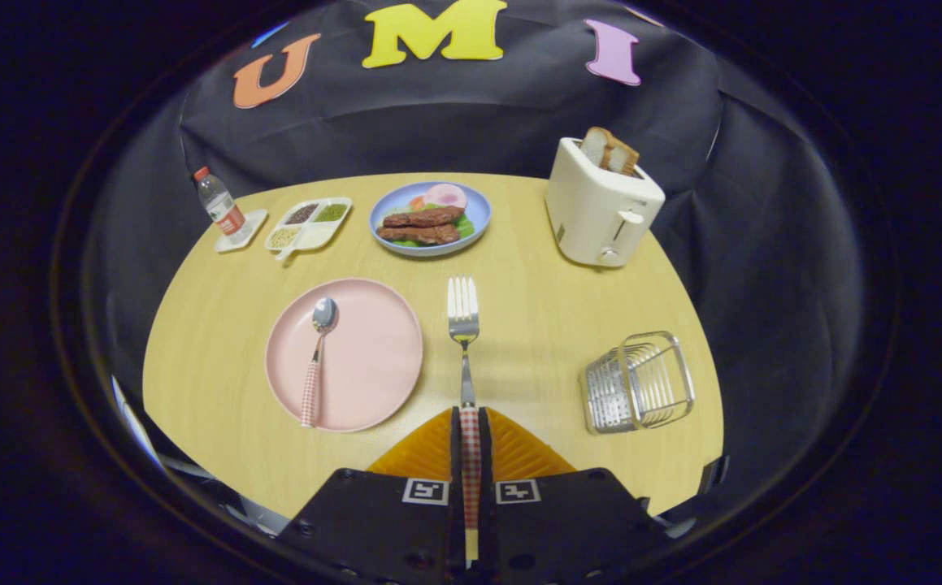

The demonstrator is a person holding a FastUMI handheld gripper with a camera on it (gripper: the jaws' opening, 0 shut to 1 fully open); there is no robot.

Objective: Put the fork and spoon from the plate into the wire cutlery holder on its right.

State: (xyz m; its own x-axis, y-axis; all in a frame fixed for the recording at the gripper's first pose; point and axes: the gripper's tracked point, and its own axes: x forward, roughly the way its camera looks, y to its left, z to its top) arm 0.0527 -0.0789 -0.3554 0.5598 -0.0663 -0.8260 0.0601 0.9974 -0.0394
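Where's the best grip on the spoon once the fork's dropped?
Probably the checked handle of the spoon, near its end at the pink plate rim. It lies flat, bowl pointing away, so come from above, jaws across the handle. The gripper is now shut on the fork.

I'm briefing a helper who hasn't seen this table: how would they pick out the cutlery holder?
Start at the white toaster at the table's far side. Nearer, by the table edge, stands the wire cutlery holder, right of the fork gripped in the fingers. It alone is see-through metal wire.
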